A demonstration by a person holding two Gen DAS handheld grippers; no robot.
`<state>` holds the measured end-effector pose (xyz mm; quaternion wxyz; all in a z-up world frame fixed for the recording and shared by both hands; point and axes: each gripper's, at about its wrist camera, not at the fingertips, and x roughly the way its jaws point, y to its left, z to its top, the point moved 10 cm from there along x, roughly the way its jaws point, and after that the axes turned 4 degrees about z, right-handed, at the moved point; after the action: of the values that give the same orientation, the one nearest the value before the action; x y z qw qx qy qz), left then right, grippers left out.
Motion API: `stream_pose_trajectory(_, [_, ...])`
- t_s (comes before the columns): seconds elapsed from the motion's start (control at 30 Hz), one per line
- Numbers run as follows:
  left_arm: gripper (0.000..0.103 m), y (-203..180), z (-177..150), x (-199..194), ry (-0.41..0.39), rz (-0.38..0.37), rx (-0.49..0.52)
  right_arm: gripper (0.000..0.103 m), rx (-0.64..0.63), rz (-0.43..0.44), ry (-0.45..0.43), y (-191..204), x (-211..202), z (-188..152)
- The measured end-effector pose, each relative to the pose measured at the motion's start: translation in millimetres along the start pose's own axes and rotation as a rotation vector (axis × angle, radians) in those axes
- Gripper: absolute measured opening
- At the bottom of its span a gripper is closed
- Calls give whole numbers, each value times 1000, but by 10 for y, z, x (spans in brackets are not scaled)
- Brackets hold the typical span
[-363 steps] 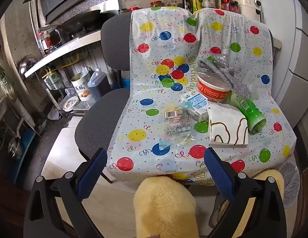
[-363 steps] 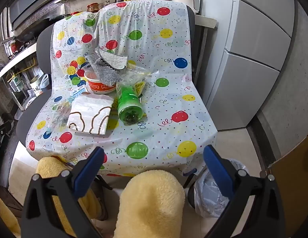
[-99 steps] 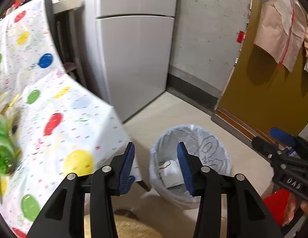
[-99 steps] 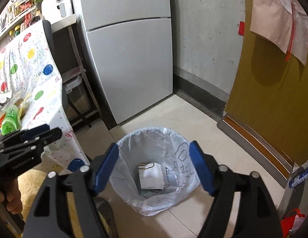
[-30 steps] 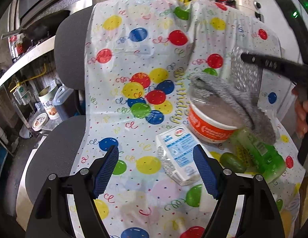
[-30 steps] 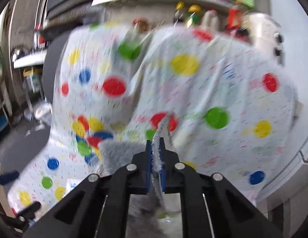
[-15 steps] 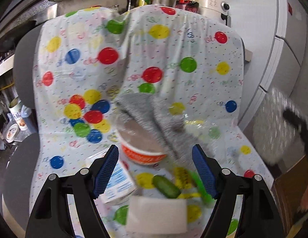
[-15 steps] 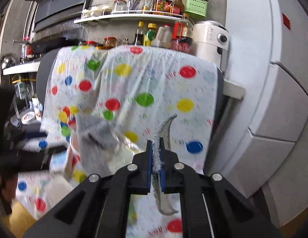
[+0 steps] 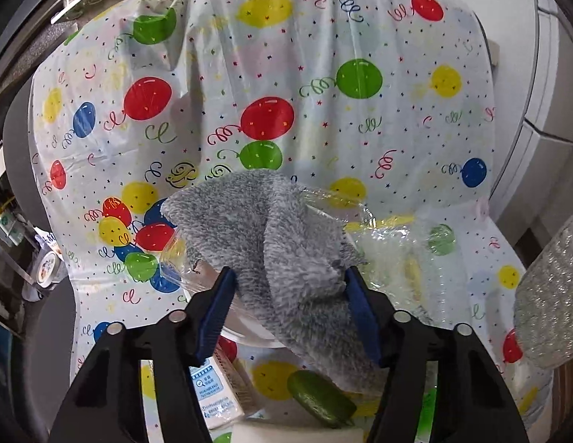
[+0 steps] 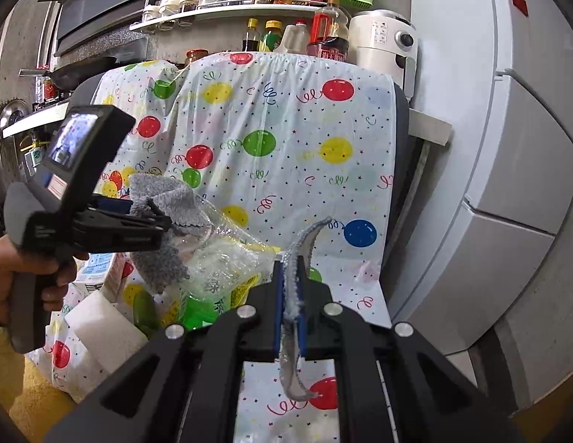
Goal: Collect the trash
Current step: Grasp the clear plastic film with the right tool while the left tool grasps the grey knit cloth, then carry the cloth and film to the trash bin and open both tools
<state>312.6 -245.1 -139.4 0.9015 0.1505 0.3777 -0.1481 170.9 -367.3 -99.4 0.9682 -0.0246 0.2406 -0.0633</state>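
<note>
Grey cloth (image 9: 282,243) between spread left jaws | crinkled wrapper (image 10: 220,262) beside | right jaws pinch silvery sheet (image 10: 293,295)

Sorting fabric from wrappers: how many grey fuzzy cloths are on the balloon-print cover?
1: the grey fuzzy cloth draped over the round cup between the open left claw fingers. More may be hidden under it.

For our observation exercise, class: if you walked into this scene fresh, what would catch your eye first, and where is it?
First, the balloon-print cover draped over the chair, filling both views. Next, the fluffy grey cloth heaped on the litter at the seat, with the open left gripper reaching around it. Last, the right gripper, shut on a thin silvery scrap held upright before the chair.
</note>
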Motion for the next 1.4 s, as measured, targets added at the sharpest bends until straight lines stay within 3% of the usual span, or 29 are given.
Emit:
stream_pose_trajectory(0.13, [18, 41, 107, -27, -29, -2, 18, 6, 3, 1, 0, 3, 5, -8])
stream_pose_trajectory(0.17, [14, 53, 149, -57, -41, -7, 18, 6, 4, 1, -1, -4, 11, 8])
stream_pose_trajectory(0.27, [12, 134, 311, -260, -109, -20, -9, 6, 12, -11, -5, -40, 7, 31])
stream_pose_trajectory(0.47, [12, 291, 513, -1085, -267, -121, -77, 6, 56, -21, -25, -191, -77, 114])
stream_pose_trajectory(0.63, [12, 122, 187, -1487, -289, -166, -21, 6, 98, -4, -54, -257, -279, 131])
stream_pose_trajectory(0.8, [12, -137, -270, -1644, -298, -204, 6, 6, 124, -11, -62, -347, -581, -10])
stream_pose_trajectory(1.0, [12, -512, -736, -1711, -290, -274, 5, 6, 194, -76, -42, -600, -1055, -421])
stream_pose_trajectory(1.4, [13, -1936, -1567, -1826, -196, -589, 208, 6, 312, -335, 38, -1099, -1998, -1699])
